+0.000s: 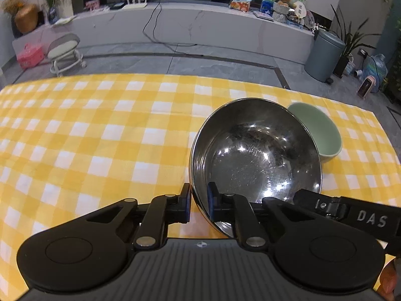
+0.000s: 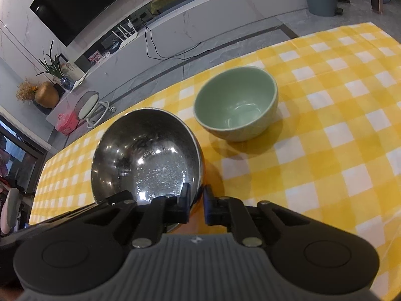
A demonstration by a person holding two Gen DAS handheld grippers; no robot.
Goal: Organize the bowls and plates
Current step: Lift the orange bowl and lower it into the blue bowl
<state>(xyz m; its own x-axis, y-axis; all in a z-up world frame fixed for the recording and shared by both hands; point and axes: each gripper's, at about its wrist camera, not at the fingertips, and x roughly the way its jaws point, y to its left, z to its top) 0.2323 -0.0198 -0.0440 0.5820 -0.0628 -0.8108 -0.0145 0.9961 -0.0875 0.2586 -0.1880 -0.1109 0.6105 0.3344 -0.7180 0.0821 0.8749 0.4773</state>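
Observation:
A shiny steel bowl (image 1: 255, 155) is held tilted over the yellow checked tablecloth (image 1: 100, 138). My left gripper (image 1: 199, 200) is shut on its near-left rim, one finger inside and one outside. My right gripper (image 2: 196, 202) is shut on the steel bowl's (image 2: 145, 153) near-right rim; its arm shows at the right of the left wrist view (image 1: 351, 213). A pale green ceramic bowl (image 2: 236, 102) stands upright on the cloth just beyond the steel bowl, partly hidden behind it in the left wrist view (image 1: 318, 130).
The table's far edge (image 1: 175, 76) runs across the view, with grey floor beyond. A small stool (image 1: 65, 52), a grey bin (image 1: 324, 55) and a long white cabinet (image 1: 200, 25) stand behind. The tablecloth (image 2: 338, 125) stretches to the right of the green bowl.

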